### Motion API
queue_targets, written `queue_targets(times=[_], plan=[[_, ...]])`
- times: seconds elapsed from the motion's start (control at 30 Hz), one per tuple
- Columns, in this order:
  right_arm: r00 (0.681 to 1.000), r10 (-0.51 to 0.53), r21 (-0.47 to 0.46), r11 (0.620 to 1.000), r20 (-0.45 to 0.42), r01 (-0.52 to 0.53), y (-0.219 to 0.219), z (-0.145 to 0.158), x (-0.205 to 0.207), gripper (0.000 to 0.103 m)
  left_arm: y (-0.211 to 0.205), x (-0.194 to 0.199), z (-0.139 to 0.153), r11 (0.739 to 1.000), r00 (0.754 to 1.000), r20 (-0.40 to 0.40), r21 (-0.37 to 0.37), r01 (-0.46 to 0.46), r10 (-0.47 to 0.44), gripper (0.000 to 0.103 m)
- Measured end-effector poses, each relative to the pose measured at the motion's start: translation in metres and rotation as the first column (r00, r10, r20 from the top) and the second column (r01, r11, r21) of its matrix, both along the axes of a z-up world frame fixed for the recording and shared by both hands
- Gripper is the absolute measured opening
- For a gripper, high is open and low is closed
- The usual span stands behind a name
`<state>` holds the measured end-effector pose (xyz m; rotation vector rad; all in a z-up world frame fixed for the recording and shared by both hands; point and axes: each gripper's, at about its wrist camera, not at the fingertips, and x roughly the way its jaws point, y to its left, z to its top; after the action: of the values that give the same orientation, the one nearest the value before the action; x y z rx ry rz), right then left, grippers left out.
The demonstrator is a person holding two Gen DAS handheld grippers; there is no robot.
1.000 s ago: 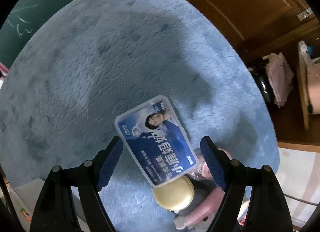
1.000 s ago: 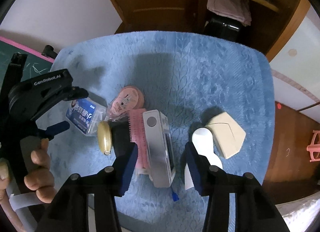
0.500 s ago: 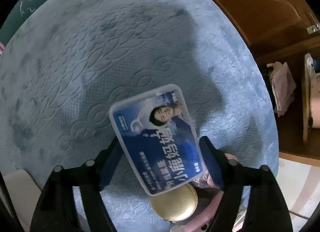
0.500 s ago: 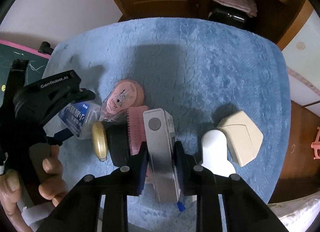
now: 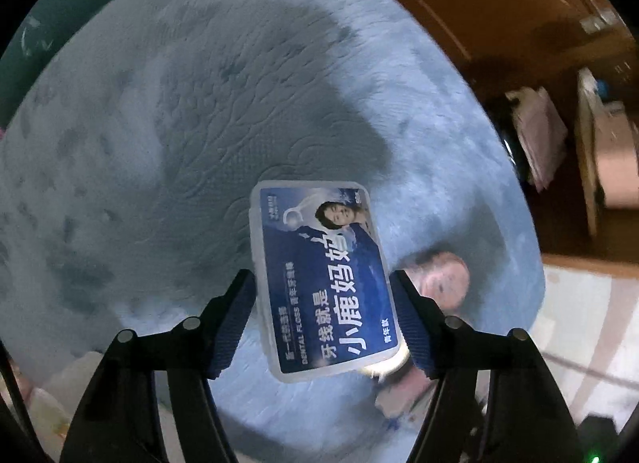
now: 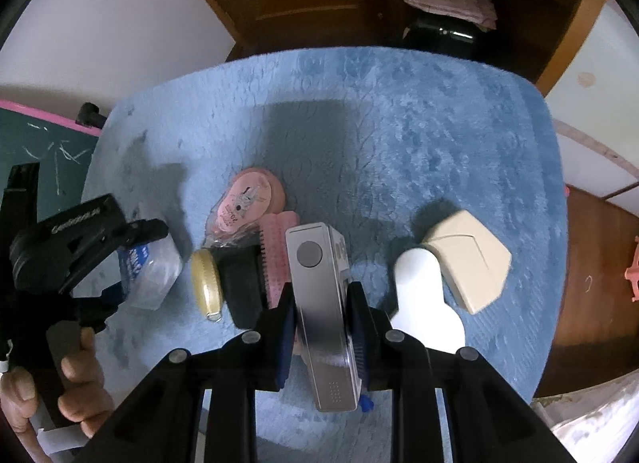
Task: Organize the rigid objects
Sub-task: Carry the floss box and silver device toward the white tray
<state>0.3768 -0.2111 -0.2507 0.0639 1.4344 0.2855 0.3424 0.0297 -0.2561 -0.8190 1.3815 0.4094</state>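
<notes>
Two grips confirmed: left gripper (image 5: 321,303) clamps the clear rectangular plastic dental-floss box (image 5: 323,283) above the blue mat (image 5: 199,143); right gripper (image 6: 321,327) pinches the upright silver slab-shaped device (image 6: 321,303). Both judged rigid, light, slippery; grip flat sides.

The left wrist view is coming through dim and bluish, with motion blur smearing the wooden door (image 5: 499,3) and everything toward the rim. A broad dark shadow is lying across the blue cover (image 5: 179,143). The right wrist view is looking brighter and sharper, with light falling from overhead and casting a squarish shadow. Fisheye bending is curving both edges.
</notes>
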Motion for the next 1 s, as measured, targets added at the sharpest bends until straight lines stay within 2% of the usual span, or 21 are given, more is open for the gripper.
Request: queue_targets(times=[0.1, 0.2, 0.33, 0.47, 0.77, 1.0], plan=[[1.0, -0.014, 0.009, 1.0, 0.026, 0.014, -0.003, 0.019, -0.009, 0.025, 0.001, -0.01, 0.025, 0.996, 0.996, 0.035, -0.006, 0.084, -0.084, 0.071], [0.998, -0.031, 0.016, 0.999, 0.057, 0.03, -0.005, 0.041, -0.023, 0.025, 0.001, -0.021, 0.055, 0.984, 0.982, 0.072, 0.007, 0.176, -0.176, 0.071], [0.993, -0.045, 0.03, 0.999, 0.108, 0.042, -0.003, 0.077, -0.05, 0.025, 0.004, -0.041, 0.096, 0.954, 0.947, 0.121, 0.044, 0.295, -0.298, 0.071], [0.986, -0.056, 0.038, 0.998, 0.158, 0.051, 0.003, 0.112, -0.077, 0.025, -0.007, -0.056, 0.128, 0.928, 0.913, 0.166, 0.068, 0.365, -0.372, 0.071], [0.957, -0.064, 0.047, 0.997, 0.282, 0.053, 0.019, 0.189, -0.156, 0.025, -0.011, -0.116, 0.188, 0.837, 0.795, 0.262, 0.163, 0.523, -0.548, 0.071], [0.943, -0.076, 0.057, 0.997, 0.325, 0.06, 0.025, 0.216, -0.221, 0.025, -0.013, -0.16, 0.213, 0.763, 0.699, 0.307, 0.234, 0.603, -0.646, 0.071]])
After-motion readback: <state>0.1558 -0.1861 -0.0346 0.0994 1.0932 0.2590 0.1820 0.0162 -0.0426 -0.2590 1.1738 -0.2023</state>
